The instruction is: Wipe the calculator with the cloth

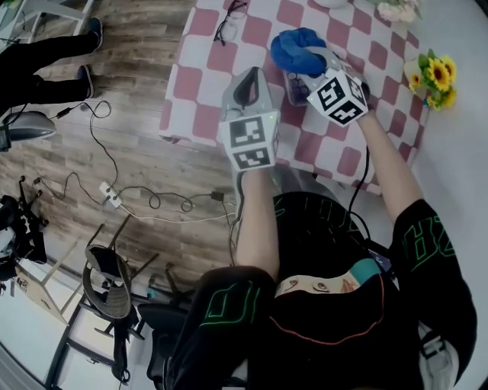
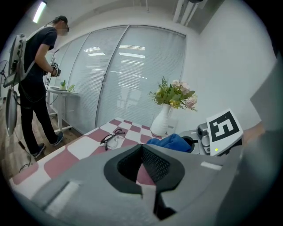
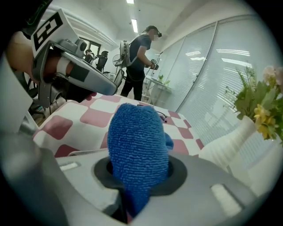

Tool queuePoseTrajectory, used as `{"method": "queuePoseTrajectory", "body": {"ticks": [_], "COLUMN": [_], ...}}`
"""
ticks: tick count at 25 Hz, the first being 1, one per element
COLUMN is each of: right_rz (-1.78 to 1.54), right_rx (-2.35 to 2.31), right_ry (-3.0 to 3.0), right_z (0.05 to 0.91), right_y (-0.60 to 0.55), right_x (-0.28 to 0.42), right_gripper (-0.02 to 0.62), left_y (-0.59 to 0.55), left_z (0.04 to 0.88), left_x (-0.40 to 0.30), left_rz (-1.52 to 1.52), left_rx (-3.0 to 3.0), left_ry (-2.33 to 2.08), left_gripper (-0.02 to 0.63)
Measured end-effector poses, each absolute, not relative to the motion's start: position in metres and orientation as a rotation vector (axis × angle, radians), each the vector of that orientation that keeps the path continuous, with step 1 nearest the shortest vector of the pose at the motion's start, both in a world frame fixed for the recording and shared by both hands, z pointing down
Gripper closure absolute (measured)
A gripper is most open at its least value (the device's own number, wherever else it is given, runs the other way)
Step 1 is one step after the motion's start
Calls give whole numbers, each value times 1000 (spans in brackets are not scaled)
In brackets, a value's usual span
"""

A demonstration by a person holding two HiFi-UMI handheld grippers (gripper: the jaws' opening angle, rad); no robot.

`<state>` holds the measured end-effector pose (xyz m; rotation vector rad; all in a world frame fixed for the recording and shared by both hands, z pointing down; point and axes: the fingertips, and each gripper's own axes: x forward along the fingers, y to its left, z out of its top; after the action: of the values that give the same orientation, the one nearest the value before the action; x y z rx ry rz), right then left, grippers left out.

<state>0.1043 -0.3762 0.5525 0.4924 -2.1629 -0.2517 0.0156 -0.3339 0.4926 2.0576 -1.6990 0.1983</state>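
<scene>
A blue cloth (image 1: 296, 47) (image 3: 135, 150) bulges out of my right gripper (image 1: 314, 61) (image 3: 132, 181), which is shut on it and held over the checkered table. Just under that gripper lies a dark flat object (image 1: 294, 90), probably the calculator, mostly hidden by the gripper and cloth. My left gripper (image 1: 248, 80) (image 2: 142, 150) hovers over the table's near edge, left of the calculator. Its jaws meet at the tips with nothing between them. From the left gripper view, the cloth (image 2: 170, 142) and the right gripper's marker cube (image 2: 224, 127) are off to the right.
Pink-and-white checkered tablecloth (image 1: 206, 72) covers the table. Glasses (image 1: 231, 21) (image 2: 112, 137) lie at its far left. A white vase of flowers (image 2: 164, 117) stands at the back, and yellow flowers (image 1: 435, 78) at the right. Cables and a power strip (image 1: 113, 199) cross the wooden floor. A person (image 2: 37, 79) stands nearby.
</scene>
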Motion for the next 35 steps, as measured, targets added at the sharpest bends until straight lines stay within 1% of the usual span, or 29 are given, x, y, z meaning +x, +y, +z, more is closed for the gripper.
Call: {"method": "queuePoseTrajectory", "body": {"ticks": [19, 35], "right_rz": [-354, -311], "right_rx": [379, 315], "right_ry": [-2129, -2172], "right_z": [552, 552], "right_y": [-335, -294], "right_x": [118, 133], "right_gripper": [492, 491], "left_y": [-317, -302], "left_z": [497, 484], "left_x": [28, 41], "left_rz": [210, 227], "left_rx": [2011, 2023], "left_ry": [-1734, -1803], "left_gripper": [596, 596]}}
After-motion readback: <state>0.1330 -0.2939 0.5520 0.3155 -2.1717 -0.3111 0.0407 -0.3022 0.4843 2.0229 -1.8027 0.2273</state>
